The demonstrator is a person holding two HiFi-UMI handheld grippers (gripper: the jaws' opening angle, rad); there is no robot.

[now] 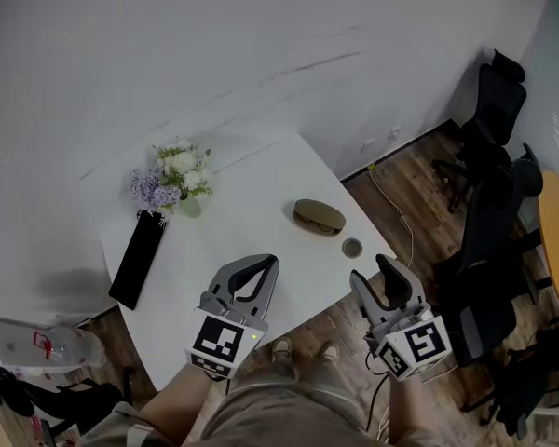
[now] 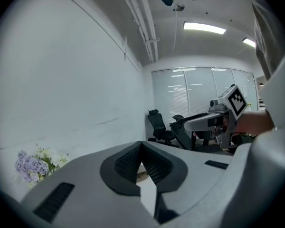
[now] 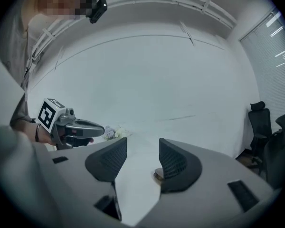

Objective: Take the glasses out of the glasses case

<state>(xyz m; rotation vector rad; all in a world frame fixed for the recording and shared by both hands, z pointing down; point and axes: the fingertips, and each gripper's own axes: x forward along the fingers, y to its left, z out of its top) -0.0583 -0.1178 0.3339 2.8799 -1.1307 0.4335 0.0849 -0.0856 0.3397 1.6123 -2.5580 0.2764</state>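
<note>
The brown oval glasses case (image 1: pixel 319 216) lies shut on the white table (image 1: pixel 261 203), right of centre. No glasses show. My left gripper (image 1: pixel 265 263) hovers over the table's near edge, short of the case. In the left gripper view its pads meet, so the left gripper (image 2: pixel 141 144) is shut on nothing. My right gripper (image 1: pixel 384 266) hangs off the table's right corner. Its jaws stand apart in the right gripper view, where the right gripper (image 3: pixel 142 150) is open and empty. A brown scrap (image 3: pixel 157 175) peeks beside one pad; I cannot tell what it is.
A small vase of white and purple flowers (image 1: pixel 172 182) stands at the table's far left, with a long black case (image 1: pixel 138 257) beside it. A small round disc (image 1: pixel 352 247) lies near the right edge. Black office chairs (image 1: pixel 489 203) crowd the floor on the right.
</note>
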